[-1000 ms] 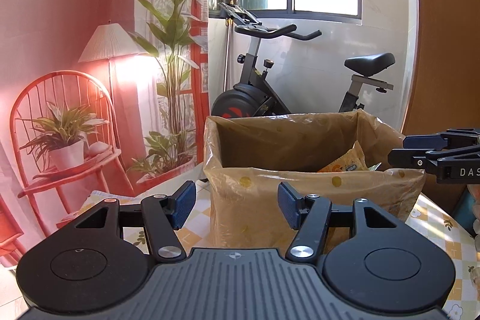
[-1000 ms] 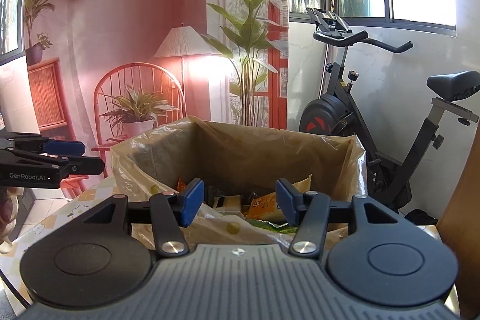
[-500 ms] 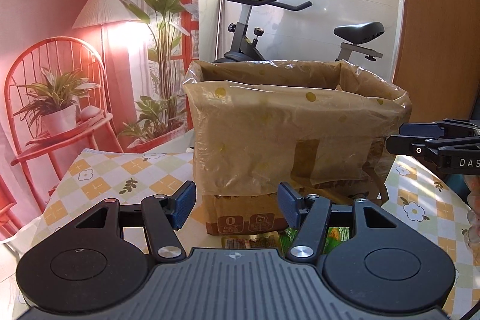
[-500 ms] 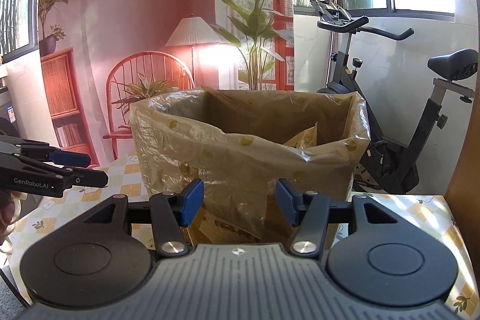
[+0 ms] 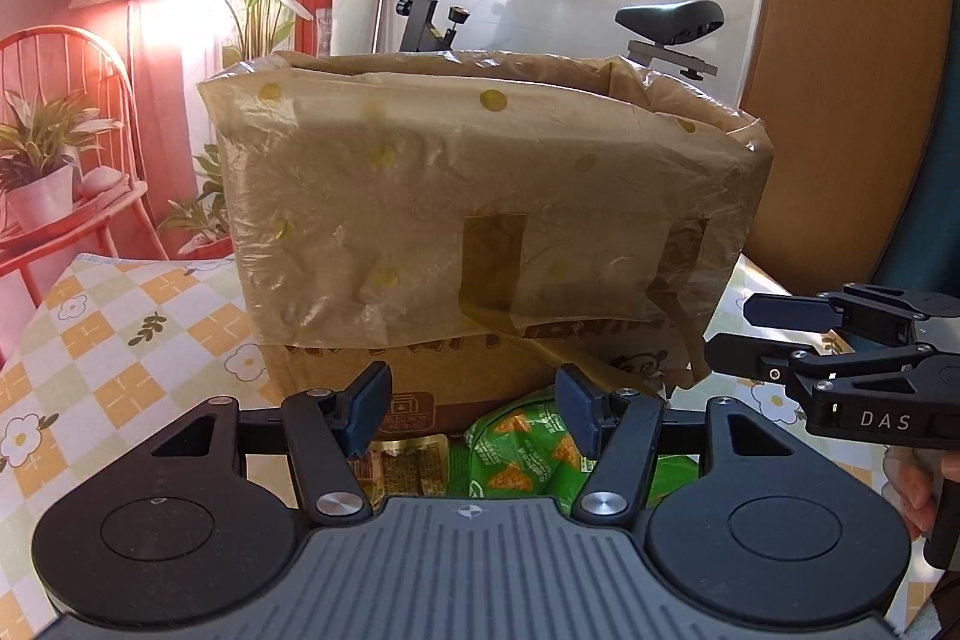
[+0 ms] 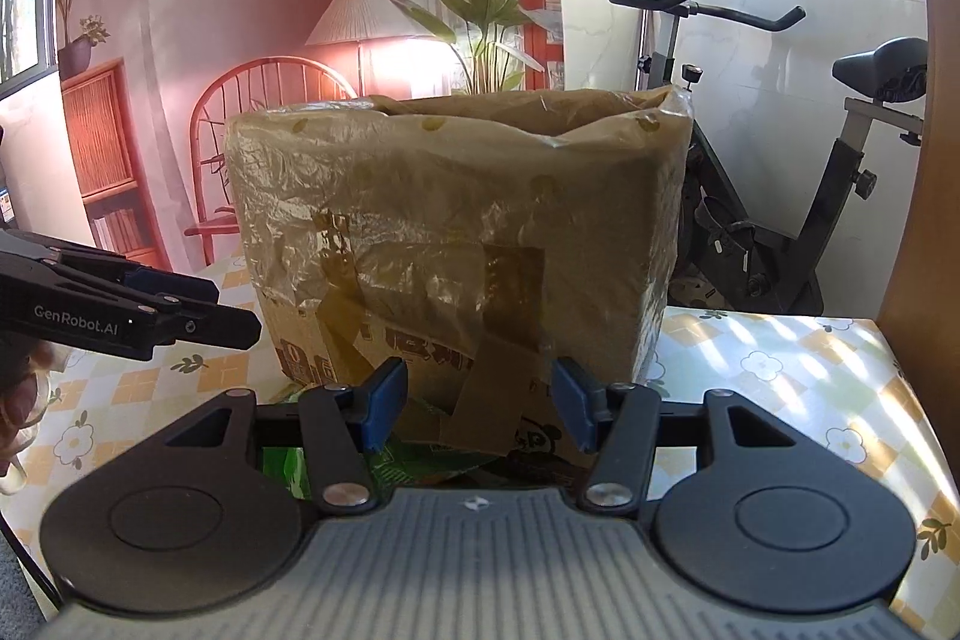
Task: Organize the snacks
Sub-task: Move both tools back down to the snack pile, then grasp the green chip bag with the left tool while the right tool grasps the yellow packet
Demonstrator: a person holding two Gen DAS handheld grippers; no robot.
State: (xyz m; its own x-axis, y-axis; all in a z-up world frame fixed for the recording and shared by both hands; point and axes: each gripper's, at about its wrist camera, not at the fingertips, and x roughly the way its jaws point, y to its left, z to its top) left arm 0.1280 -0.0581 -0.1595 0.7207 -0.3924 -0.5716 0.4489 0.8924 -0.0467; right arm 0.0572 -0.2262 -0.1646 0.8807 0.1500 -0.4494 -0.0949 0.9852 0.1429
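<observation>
Presently: brown cardboard box lined with translucent dotted plastic bag (image 5: pixel 480 196) on checked floral counter (image 5: pixel 120 340); green crinkled snack packet (image 5: pixel 522 454) before it; left tool (image 5: pixel 474 400) and right tool (image 6: pixel 477 397) both released, empty

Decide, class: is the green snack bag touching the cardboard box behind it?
Cannot tell. In the left wrist view the green snack bag lies right at the foot of the cardboard box, but the left hand-held gripper hides where they would meet.

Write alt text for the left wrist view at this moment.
The open, empty left gripper points at a cardboard box lined with a dotted plastic bag on a checked tablecloth. A green snack bag lies before the box; the right gripper enters at right.
</observation>
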